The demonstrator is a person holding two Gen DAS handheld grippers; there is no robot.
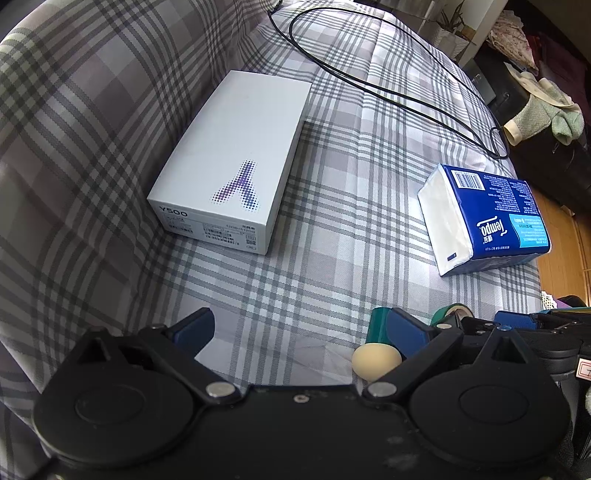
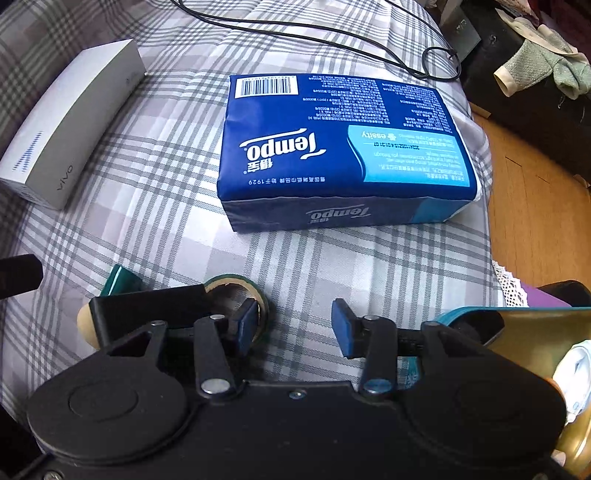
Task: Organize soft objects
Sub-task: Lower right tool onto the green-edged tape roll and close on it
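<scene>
Blue pads on right gripper (image 2: 299, 325) part-open, nothing between, left pad inside a tape roll (image 2: 236, 295); left gripper (image 1: 295, 332) wide, empty. Tissue pack (image 2: 340, 147) on the plaid bed (image 2: 166, 229) ahead, white box (image 1: 229, 162) further left.

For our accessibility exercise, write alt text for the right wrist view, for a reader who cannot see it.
A blue Tempo tissue pack lies flat on a grey plaid bedcover, ahead of the open right tongs, whose blue pads hold nothing. A white phone box lies to the left, a roll of green tape sits by the left pad, and a black cable loops behind.
</scene>
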